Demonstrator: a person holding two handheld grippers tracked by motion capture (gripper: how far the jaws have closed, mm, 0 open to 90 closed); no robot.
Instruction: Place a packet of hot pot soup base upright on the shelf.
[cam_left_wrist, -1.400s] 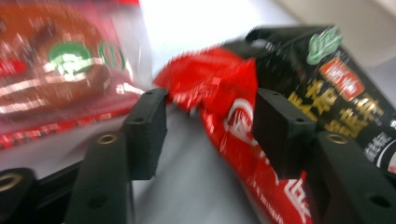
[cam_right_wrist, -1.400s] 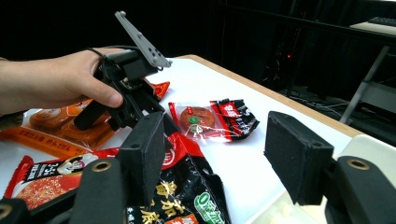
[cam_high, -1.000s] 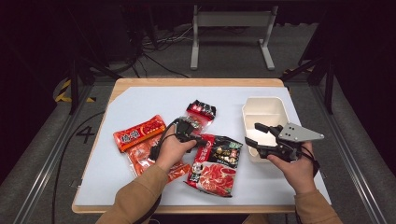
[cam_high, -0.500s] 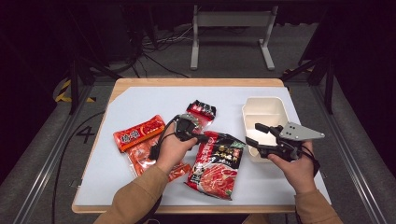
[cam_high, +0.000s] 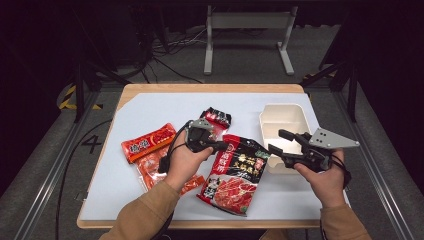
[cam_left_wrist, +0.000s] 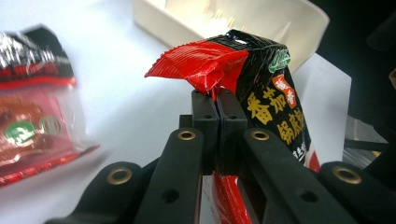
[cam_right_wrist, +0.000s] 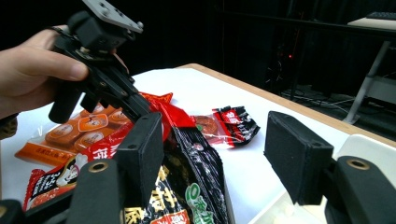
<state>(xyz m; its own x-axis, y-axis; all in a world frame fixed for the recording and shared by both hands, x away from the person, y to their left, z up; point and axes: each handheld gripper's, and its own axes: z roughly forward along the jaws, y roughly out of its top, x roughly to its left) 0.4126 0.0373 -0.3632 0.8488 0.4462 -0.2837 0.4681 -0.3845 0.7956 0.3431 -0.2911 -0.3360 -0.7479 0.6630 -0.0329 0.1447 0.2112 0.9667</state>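
A large black and red hotpot-base packet (cam_high: 235, 172) lies at the table's middle, its top left corner raised. My left gripper (cam_high: 226, 146) is shut on that crumpled red corner (cam_left_wrist: 205, 70), as the left gripper view shows close up. My right gripper (cam_high: 276, 141) hovers open just right of the packet, in front of a cream tub (cam_high: 282, 117). In the right gripper view the packet (cam_right_wrist: 196, 186) lies below and between the open pads (cam_right_wrist: 144, 149), with the left gripper (cam_right_wrist: 107, 79) beyond it.
An orange-red packet (cam_high: 148, 141) and a clear packet of red sauce (cam_high: 150, 167) lie to the left. Behind the left gripper sits a small black and red packet (cam_high: 216, 119). The white mat (cam_high: 150, 112) is bare at the back left. The tub looks empty.
My left gripper has edged right and up, lifting the big packet's corner. The right gripper has risen slightly and stays open.
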